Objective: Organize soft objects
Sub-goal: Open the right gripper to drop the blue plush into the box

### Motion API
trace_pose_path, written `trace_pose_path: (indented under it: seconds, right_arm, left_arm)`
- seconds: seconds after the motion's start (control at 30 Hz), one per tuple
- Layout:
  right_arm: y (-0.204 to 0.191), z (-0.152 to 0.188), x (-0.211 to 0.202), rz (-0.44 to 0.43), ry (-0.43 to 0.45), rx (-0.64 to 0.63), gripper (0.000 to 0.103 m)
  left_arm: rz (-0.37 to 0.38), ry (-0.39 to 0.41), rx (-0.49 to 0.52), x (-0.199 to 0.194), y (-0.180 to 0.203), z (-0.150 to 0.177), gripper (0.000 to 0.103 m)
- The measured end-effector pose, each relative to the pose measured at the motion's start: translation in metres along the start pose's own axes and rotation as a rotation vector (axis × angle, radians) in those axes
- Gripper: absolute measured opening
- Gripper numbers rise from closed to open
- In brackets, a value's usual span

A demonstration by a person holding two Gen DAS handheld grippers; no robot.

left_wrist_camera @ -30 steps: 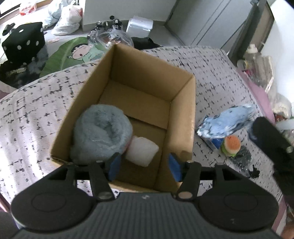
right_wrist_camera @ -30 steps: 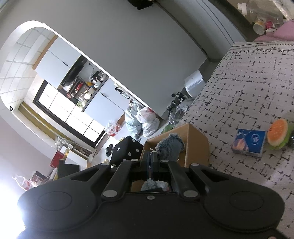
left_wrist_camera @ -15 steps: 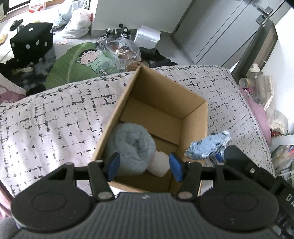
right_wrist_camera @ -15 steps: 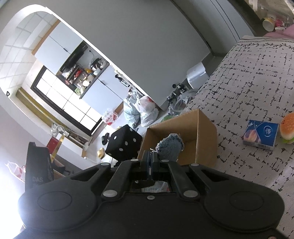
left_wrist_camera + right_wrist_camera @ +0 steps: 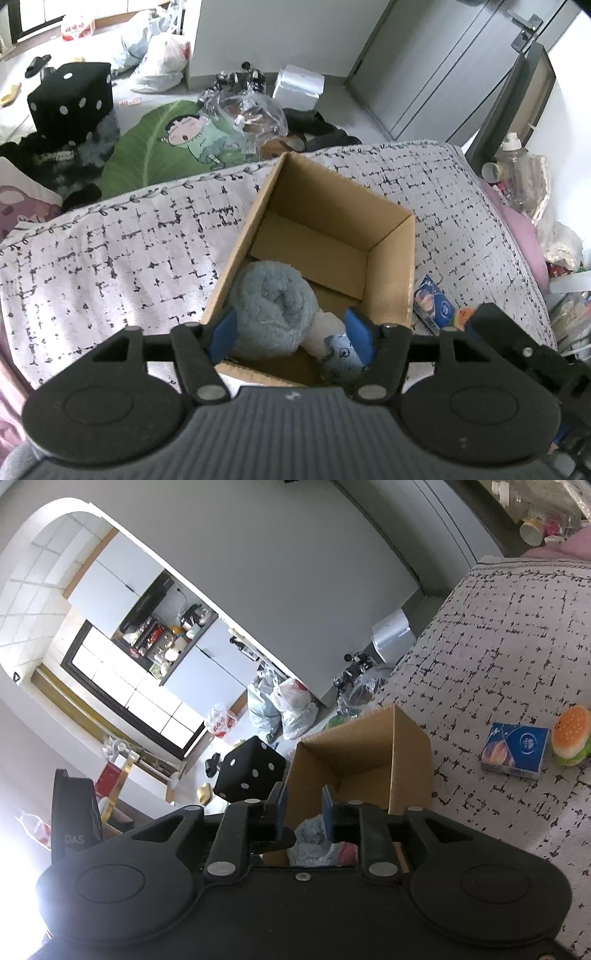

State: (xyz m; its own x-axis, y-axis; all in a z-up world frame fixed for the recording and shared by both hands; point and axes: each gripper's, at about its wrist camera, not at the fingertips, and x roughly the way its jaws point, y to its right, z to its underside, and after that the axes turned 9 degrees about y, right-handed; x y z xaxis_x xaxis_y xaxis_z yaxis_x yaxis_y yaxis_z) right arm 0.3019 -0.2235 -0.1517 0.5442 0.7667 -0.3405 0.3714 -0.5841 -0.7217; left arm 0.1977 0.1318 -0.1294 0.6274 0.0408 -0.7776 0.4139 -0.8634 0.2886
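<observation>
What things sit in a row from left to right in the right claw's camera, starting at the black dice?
Black dice → cardboard box → blue tissue pack → toy burger.

The right gripper [image 5: 303, 810], clamped on the blue sock a second ago, has spread its fingers apart. The blue sock [image 5: 343, 352] has gone from beside the cardboard box [image 5: 391, 280] on the bed to inside it, lying in the near corner next to the white roll [image 5: 323, 328]. The left gripper [image 5: 291, 332] has drawn back, so more of the bed shows.
</observation>
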Motion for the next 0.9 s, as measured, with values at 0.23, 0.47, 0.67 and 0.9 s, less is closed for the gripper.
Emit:
trace_pose_path:
  seconds: [0.23,0.47,0.67,0.9]
  right_arm:
    - [0.009,-0.015,-0.021,0.032,0.029,0.021,0.036]
    - [0.016,-0.022,-0.037,0.068,0.034,0.020,0.045]
    - [0.019,-0.027,-0.048,0.104,0.032,0.002,0.058]
    - [0.028,-0.032,-0.058,0.157,0.010,-0.009,0.079]
  left_arm:
    - [-0.014,0.037,0.017,-0.015,0.011,-0.001,0.068]
    - [-0.018,0.064,0.038,-0.027,0.028,0.002,0.073]
    - [-0.012,0.079,0.064,-0.033,0.045,0.005,0.074]
    - [-0.007,0.101,0.110,-0.037,0.070,0.013,0.082]
